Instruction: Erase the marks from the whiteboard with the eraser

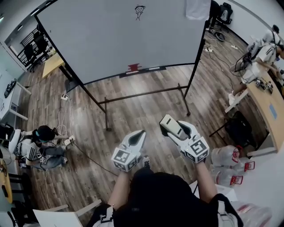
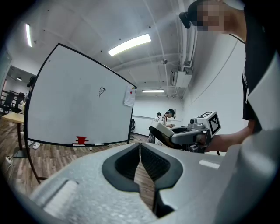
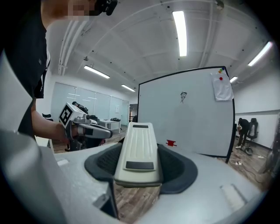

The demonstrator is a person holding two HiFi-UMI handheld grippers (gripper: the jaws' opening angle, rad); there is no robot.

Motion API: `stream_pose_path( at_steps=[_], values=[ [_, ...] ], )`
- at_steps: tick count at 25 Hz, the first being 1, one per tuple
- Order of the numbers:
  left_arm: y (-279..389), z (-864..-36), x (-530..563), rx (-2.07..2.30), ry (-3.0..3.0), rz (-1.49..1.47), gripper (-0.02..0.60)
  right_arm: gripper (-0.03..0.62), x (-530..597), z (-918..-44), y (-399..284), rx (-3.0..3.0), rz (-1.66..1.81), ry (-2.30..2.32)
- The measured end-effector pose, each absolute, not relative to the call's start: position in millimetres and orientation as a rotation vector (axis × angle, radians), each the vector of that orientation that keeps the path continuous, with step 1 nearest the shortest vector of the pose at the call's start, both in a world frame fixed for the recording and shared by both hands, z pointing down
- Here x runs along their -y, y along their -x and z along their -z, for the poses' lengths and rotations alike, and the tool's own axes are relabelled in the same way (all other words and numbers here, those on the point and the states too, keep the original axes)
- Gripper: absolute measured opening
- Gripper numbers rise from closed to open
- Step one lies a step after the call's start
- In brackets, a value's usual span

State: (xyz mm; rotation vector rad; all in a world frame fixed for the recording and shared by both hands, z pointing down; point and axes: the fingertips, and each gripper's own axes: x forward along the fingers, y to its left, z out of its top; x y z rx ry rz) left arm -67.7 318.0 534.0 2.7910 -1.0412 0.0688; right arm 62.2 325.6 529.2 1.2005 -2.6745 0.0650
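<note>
The eraser (image 1: pixel 170 124) is already in hand: the right gripper (image 1: pixel 176 129) is clamped on its sides. In the right gripper view the pale ribbed block (image 3: pixel 139 151) lies lengthwise between the jaws and juts forward past them. The left gripper (image 1: pixel 138 135) carries nothing; its own view shows the jaws (image 2: pixel 140 151) pressed together with only floorboards behind.

The whiteboard (image 1: pixel 120 40) stands on its frame at 12 o'clock from both grippers, well apart from them across bare wooden floor. The one mark to be seen is a small stick-figure drawing (image 1: pixel 140 12) near the board's upper edge, at about 11 o'clock from the eraser. In the head view the eraser's long axis also points toward 11 o'clock, so it already aims roughly at the drawing. The right gripper is the nearer one and the one that should wipe.

The coming move looks like a step forward and a high reach, turning the eraser's felt face flat against the board. A small red object (image 1: pixel 133 68) sits on the board's lower ledge.
</note>
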Motion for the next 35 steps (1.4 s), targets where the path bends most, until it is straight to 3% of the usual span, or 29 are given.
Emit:
stream_pose_path(
  at_steps=[20,35],
  values=[
    [146.1,-529.5,-154.6,0.926,-2.832,-0.085,0.018,0.259,-161.6,-524.4,7.5,2.567,-0.015,-1.330],
    [126.2,-526.4,-37.3,1.031,-2.808,-0.096,0.018,0.259,-15.5,-493.5,-50.5,2.564,0.120,-1.346]
  ],
)
